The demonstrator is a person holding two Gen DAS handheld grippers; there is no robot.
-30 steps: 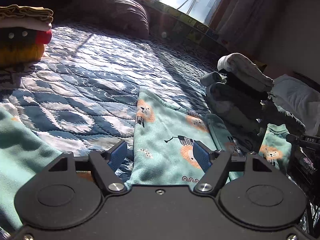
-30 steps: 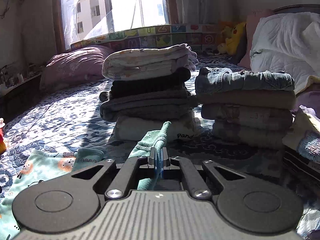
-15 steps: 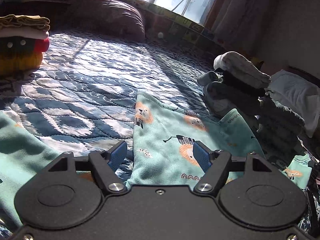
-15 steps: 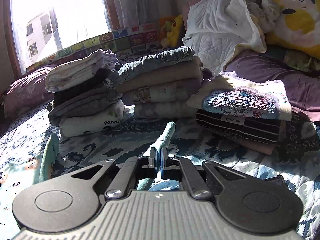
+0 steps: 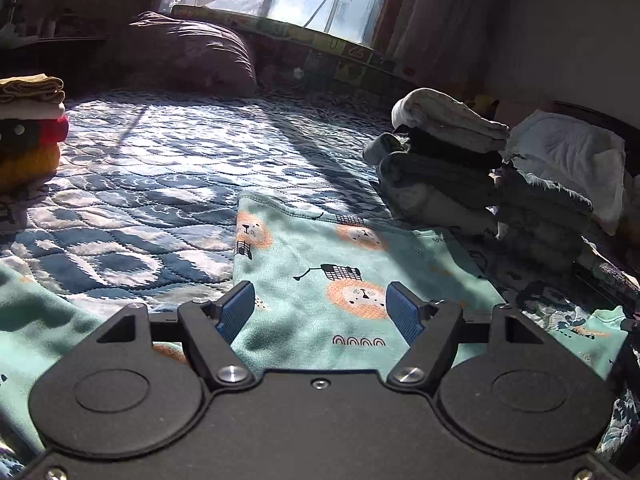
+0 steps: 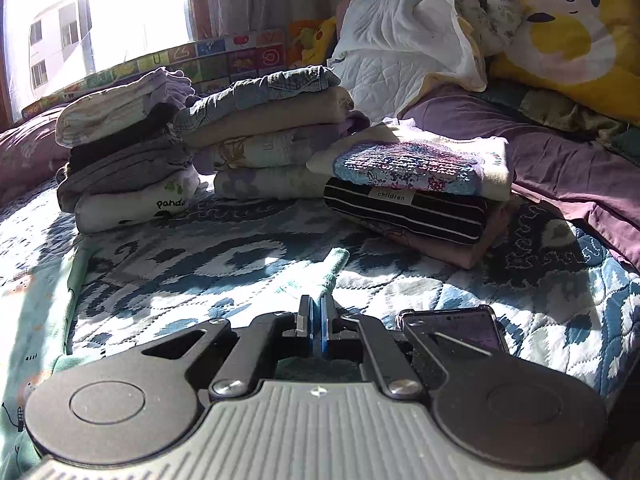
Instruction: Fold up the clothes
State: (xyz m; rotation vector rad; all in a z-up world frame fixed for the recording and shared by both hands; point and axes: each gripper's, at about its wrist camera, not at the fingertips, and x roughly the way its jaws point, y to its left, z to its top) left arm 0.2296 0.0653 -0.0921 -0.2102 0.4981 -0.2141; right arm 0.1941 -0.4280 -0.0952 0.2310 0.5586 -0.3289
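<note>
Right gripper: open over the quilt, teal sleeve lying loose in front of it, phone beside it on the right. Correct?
Not quite. The right gripper is shut, with its blue pads pressed together on the teal sleeve, so the sleeve is pinched, not loose. The right wrist view shows this. The rest holds: it is over the quilt and the phone lies beside it on the right.

My left gripper hovers low with its jaws spread wide; my right gripper has its jaws pressed together, pinching cloth.
</note>
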